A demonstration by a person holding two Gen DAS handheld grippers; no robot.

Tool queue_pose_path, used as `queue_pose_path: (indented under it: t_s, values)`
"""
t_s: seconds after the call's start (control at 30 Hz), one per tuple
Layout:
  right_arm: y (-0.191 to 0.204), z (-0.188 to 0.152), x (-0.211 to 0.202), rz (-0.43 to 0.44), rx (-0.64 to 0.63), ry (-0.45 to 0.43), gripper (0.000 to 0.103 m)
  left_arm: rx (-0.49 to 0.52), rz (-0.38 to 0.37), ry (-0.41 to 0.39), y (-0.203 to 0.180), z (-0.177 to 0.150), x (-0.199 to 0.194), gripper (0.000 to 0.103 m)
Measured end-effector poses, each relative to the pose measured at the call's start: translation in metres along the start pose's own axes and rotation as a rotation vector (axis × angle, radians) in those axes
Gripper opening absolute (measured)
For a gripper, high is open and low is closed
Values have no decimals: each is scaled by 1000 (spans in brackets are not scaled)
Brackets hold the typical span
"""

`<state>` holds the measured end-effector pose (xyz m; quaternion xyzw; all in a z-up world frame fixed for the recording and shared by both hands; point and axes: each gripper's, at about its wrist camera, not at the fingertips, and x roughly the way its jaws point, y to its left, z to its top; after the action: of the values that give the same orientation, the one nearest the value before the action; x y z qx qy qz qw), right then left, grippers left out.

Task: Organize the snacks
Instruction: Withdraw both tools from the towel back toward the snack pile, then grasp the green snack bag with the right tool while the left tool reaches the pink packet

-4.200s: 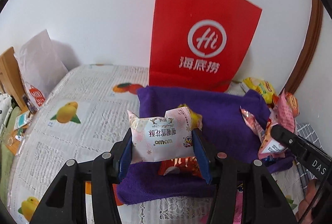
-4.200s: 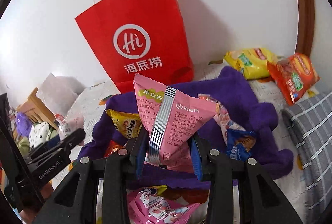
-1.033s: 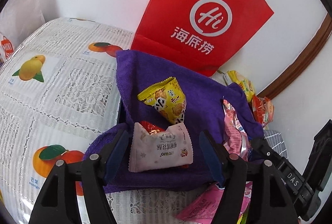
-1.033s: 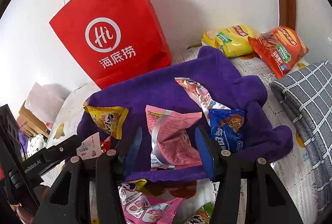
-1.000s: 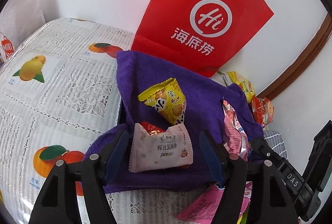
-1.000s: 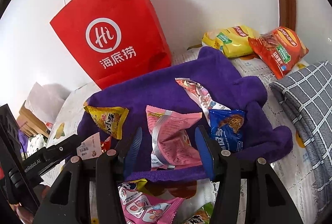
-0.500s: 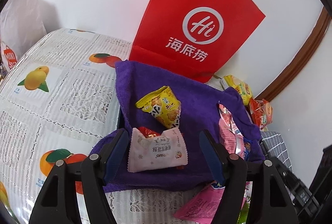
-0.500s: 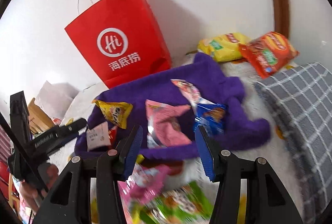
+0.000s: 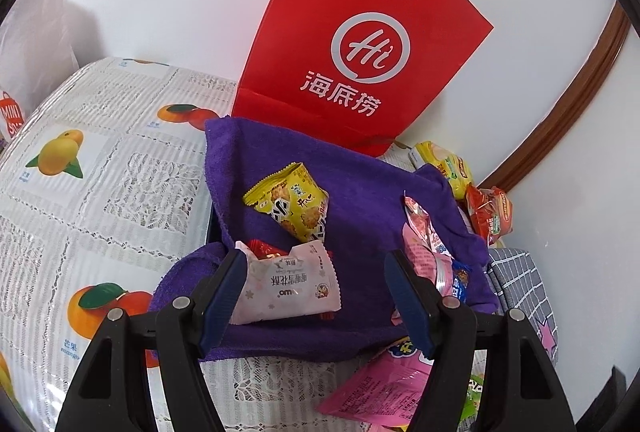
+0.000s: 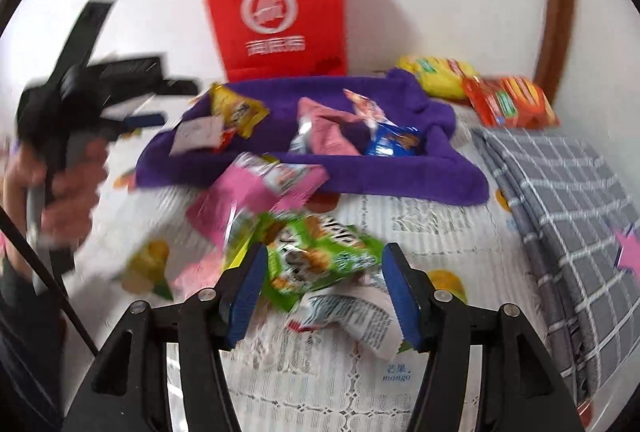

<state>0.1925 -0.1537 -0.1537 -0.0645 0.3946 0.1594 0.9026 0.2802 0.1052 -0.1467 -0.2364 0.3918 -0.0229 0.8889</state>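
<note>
A fruit-printed lace tablecloth [image 9: 100, 191] is covering the surface. Lying on it are a purple towel [image 9: 360, 191], a red paper bag [image 9: 360, 43], a grey checked cloth [image 10: 560, 191], and loose pink [image 10: 248, 191], green [image 10: 320, 256], yellow [image 10: 436, 79] and orange [image 10: 508, 103] snack packets.

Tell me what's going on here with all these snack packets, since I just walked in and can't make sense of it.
A person is sorting snacks onto a purple towel with a hand-held tool in each hand. Both are open and empty. The left tool frames a pale pink packet lying on the towel near a yellow packet. The right tool hovers over a green packet on the tablecloth.
</note>
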Motion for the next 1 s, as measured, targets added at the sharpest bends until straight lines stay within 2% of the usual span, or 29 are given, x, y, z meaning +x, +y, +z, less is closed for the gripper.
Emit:
queue_pose_path:
  t_s: [0.13, 0.2, 0.33, 0.43, 0.6, 0.83, 0.9, 1.0]
  values:
    - [17, -1, -5, -29, -111, -38, 69, -13, -15, 14, 2, 0, 1, 69]
    - [24, 0, -6, -19, -160, -49, 76, -20, -24, 15, 3, 1, -1, 69]
    - [33, 1, 5, -63, -227, -33, 76, -27, -35, 18, 5, 2, -2, 69]
    - [28, -1, 17, -65, -226, 9, 76, -42, -50, 42, 7, 2, 2, 69]
    - [19, -3, 27, -63, -217, 24, 76, -49, -54, 59, 9, 0, 5, 69]
    - [15, -4, 51, -104, -242, 68, 76, -34, -46, 67, 5, -2, 8, 69]
    - [12, -1, 54, -82, -222, 71, 69, -30, -48, 68, 4, -2, 7, 69]
    - [5, 4, 53, -59, -165, 55, 64, -16, -54, 70, 1, -3, 7, 69]
